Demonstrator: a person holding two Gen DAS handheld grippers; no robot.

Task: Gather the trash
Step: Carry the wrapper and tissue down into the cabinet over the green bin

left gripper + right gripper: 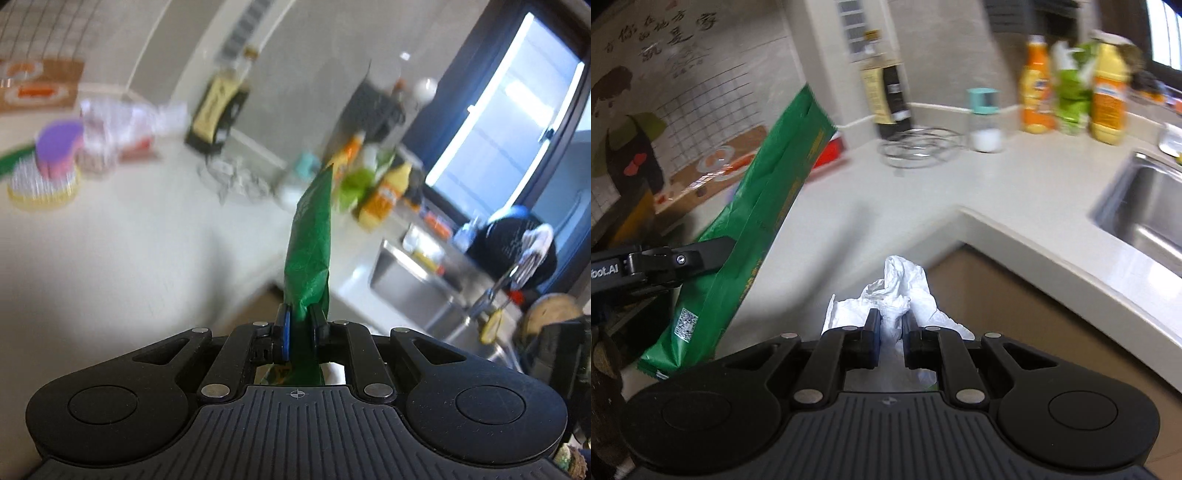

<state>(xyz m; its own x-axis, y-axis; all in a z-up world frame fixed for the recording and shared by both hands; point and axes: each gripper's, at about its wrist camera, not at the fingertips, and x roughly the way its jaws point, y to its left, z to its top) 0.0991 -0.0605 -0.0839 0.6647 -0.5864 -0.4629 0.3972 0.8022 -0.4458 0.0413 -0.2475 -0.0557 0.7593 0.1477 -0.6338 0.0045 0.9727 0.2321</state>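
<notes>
Left tongs (300, 317) clamped on green wrapper (312, 236), right tongs (891, 323) on crumpled white tissue (899, 288), above countertop (886, 206).

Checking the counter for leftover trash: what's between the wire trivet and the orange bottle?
In the right wrist view, a clear shaker with a teal cap stands between the wire trivet and the orange bottle.

Glossy green plastic wrapper (310, 240), crumpled white paper tissue (897, 291)
</notes>
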